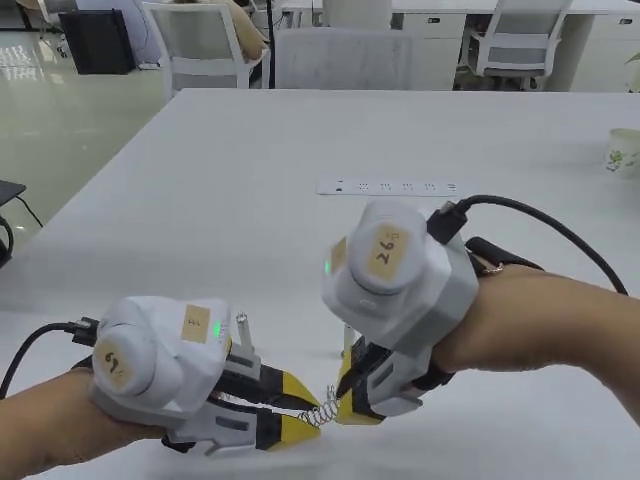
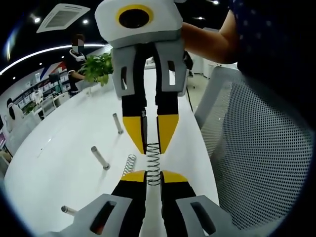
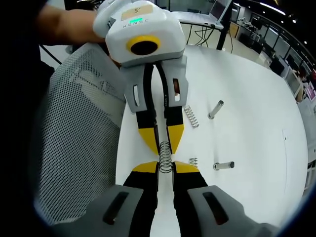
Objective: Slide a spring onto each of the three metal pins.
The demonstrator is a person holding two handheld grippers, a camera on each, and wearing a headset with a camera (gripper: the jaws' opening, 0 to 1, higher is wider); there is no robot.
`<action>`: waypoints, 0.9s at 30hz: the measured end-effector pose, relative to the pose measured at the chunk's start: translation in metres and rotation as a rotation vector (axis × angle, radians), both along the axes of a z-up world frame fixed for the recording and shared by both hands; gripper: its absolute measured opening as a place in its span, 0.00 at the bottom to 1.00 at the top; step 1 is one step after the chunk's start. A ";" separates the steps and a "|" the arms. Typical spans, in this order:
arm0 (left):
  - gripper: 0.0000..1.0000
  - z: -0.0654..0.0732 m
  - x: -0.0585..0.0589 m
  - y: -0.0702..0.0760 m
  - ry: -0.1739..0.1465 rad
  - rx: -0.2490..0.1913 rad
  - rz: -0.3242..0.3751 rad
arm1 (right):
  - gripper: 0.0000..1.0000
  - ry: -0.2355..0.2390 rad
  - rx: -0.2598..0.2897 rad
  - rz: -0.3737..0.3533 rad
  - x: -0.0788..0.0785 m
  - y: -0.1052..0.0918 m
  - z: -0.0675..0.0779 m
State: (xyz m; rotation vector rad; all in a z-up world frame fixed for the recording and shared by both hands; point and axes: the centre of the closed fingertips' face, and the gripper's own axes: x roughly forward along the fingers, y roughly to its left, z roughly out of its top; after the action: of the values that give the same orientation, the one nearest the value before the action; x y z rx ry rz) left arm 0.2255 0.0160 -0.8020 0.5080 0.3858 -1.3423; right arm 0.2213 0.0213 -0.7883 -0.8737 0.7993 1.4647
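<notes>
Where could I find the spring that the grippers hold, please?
In the head view the spring lies low and centre, spanning the gap between the yellow tips of the left gripper and the right gripper, above the white table.

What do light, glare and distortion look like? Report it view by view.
Head view: soft even light, sharp, glare on the floor, hardly any shadows on the table. Left gripper view: heavy fisheye bends the table edge; the spring is crisp. Right gripper view: same bending; the mesh chair bulges.
</notes>
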 end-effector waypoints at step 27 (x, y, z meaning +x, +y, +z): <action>0.02 0.006 0.001 -0.005 -0.004 -0.035 0.005 | 0.09 -0.031 0.043 0.032 -0.003 0.011 0.015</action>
State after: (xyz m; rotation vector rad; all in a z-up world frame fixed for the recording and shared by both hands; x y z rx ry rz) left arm 0.2264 0.0113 -0.7956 0.4803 0.3597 -1.3410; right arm 0.2187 0.0319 -0.7735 -0.8785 0.7318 1.4882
